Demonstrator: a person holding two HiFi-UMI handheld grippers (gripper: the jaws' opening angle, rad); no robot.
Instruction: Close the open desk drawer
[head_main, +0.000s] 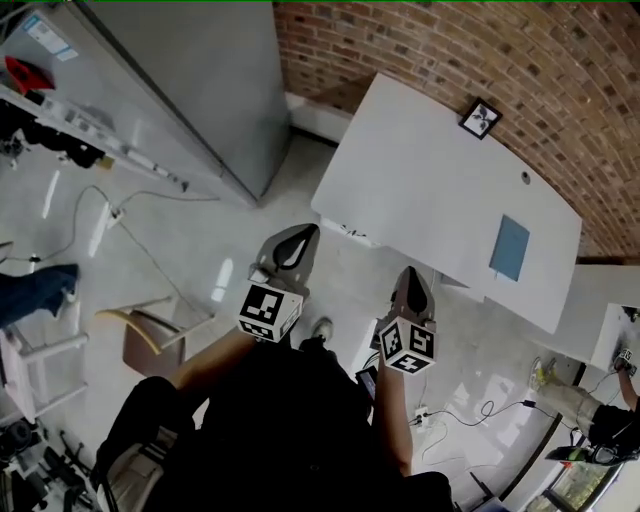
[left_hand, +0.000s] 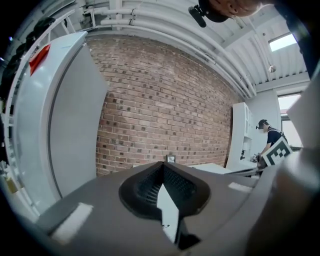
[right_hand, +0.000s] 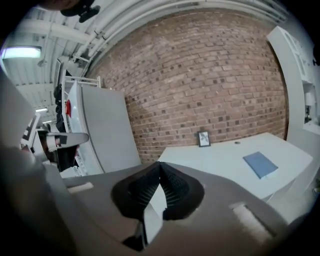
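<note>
The left gripper (head_main: 305, 235) was raised in front of the person, over the floor (head_main: 200, 250), short of the counter (head_main: 430, 180). In its own view the left gripper (left_hand: 163, 164) had its jaws pressed together at the tips, with nothing between them. The right gripper (head_main: 411, 275) hung just beside it, nearer the counter's near edge. In its own view the right gripper (right_hand: 159, 164) was also closed tight and empty. Each carried its marker cube (head_main: 270, 310) at the back, towards the person's body.

The counter was white and stood with its far edge against a brick wall (head_main: 450, 40). A blue book (head_main: 509, 247) lay near its right edge, and a small frame (head_main: 481, 118) stood at the far edge by the wall. The right gripper view showed the same counter (right_hand: 225, 160) with the book (right_hand: 260, 164) and frame (right_hand: 203, 138) on it.

Under the counter's near edge, by its left corner, a white front with small dark marks (head_main: 352, 232) showed. Whether this was the drawer, and whether it stood open, could not be told. Neither gripper touched the counter.

A grey cabinet (head_main: 200, 80) stood to the left of the counter, and a chair (head_main: 150, 340) stood on the floor at the person's left
</note>
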